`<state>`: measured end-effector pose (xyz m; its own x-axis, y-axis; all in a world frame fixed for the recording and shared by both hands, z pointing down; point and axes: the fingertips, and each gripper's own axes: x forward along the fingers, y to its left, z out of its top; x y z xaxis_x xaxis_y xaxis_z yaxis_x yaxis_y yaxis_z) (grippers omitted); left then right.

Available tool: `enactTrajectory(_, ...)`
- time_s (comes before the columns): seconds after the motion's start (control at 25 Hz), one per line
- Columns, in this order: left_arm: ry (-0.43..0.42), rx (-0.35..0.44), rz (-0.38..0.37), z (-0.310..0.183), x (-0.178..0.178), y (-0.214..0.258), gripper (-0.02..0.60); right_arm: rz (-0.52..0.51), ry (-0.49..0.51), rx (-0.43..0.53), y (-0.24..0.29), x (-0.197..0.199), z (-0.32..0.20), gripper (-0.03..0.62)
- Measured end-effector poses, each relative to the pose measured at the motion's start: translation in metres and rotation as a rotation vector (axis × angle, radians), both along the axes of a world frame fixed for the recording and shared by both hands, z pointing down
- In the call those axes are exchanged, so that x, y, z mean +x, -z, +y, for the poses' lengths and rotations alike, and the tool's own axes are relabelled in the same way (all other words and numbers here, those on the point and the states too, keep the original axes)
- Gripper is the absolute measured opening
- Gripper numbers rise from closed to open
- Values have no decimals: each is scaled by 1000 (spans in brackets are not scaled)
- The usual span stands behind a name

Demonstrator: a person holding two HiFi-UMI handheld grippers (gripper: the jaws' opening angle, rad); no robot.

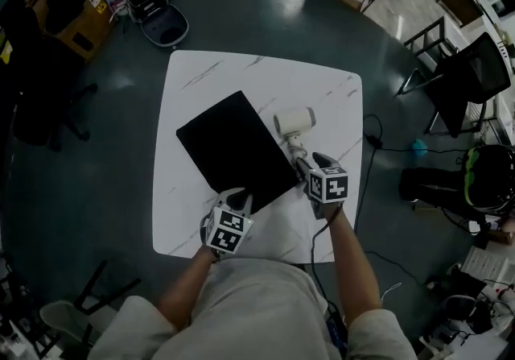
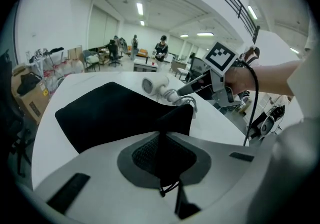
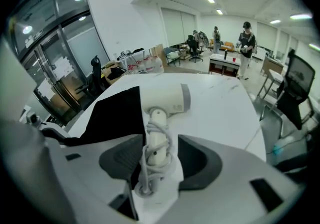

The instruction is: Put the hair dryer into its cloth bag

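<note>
Hair dryer (image 1: pixel 294 122), white plastic with a short barrel, not yet bagged, lying on the bench. From the biggest thing down:

White square marble-veined bench (image 1: pixel 241 76), carrying everything. Flat black cloth bag (image 1: pixel 233 149), spread slantwise across the middle, near corner lifted off the surface. Dryer just beside the bag's right edge, barrel pointing away from the person, handle pointing back, white cord (image 3: pixel 148 175) wound round that handle. Left tool (image 2: pixel 162 148) clamped on the bag's near corner, fabric pinched between the pads. Right tool (image 3: pixel 156 157) spread wide, straddling the wrapped handle without pressing on it.

Step in hand, by the look of it: taking hold of the dryer. Close squarely on handle and cord coils together, to stop loops slipping loose and snagging on the fabric later. Grip low on the handle, leaving the barrel free to lead into the bag. Hold the left pinch raised, ideally on one layer only, to pull the opening agape. One layer or both caught there: not clear from these views.
</note>
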<state>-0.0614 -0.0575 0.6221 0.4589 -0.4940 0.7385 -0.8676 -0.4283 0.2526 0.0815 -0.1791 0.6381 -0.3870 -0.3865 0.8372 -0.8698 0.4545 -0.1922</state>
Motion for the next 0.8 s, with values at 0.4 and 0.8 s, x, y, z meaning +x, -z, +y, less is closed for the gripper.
enactTrajectory(0.4,55,-9,19,-4,3,4,22,48,53,-118,-36,-13,-18,250)
enactTrajectory(0.8,70,-22,28,-3,-5,3,23,67,122,-184,-49,-22,-17,227)
